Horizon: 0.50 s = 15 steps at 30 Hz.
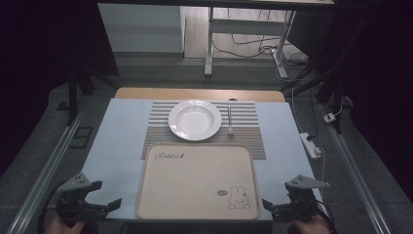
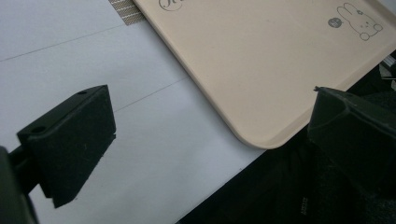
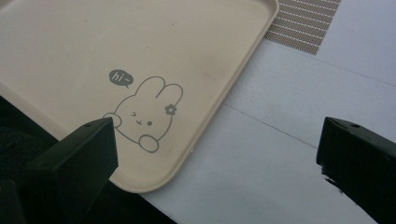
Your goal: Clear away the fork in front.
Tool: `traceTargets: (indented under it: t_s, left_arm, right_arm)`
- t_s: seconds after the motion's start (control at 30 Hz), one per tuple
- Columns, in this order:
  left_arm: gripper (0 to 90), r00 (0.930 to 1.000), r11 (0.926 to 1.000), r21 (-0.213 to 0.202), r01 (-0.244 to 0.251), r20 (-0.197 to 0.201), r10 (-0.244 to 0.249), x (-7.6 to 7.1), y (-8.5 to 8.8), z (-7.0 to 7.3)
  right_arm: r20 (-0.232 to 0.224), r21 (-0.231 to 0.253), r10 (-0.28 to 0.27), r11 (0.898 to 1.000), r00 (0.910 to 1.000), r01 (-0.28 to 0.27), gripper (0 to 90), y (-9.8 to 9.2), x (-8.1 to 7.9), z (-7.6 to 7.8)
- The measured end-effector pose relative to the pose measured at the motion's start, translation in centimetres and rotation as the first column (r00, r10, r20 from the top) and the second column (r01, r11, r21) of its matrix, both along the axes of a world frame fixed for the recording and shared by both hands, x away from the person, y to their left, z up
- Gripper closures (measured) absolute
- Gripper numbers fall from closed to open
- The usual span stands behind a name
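A beige tray (image 1: 195,170) with a rabbit drawing (image 1: 238,199) lies at the table's near edge, nothing on it. Behind it a white plate (image 1: 195,119) rests on a striped placemat (image 1: 253,127), with a fork (image 1: 229,121) to its right. My left gripper (image 1: 104,195) hovers open at the tray's near left corner (image 2: 261,140), jaws wide apart with nothing between them. At the tray's near right corner (image 3: 144,184) my right gripper (image 1: 272,207) is open too, near the rabbit (image 3: 144,114).
The white tabletop (image 1: 117,141) has bare room left and right of the tray. A power strip (image 1: 311,145) and cables lie off the table's right side. A metal table frame (image 1: 210,44) stands farther back on the floor.
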<state>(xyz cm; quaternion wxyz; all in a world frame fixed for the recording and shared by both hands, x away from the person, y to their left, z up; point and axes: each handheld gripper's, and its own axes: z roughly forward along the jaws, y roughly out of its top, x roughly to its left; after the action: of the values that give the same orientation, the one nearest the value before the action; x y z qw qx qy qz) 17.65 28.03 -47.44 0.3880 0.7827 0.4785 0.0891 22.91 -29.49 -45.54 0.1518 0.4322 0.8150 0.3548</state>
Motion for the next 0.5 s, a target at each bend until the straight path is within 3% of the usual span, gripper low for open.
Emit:
traceTargets:
  t_s: [0.5]
  left_arm:
    - [1.8, 1.0000, 0.9999, -0.013, -0.004, -0.009, 0.004, 0.09, 0.13, -0.04]
  right_arm:
    - [0.033, 0.013, 0.042, 0.999, 0.9986, -0.043, 0.0, 0.36, 0.27, 0.46]
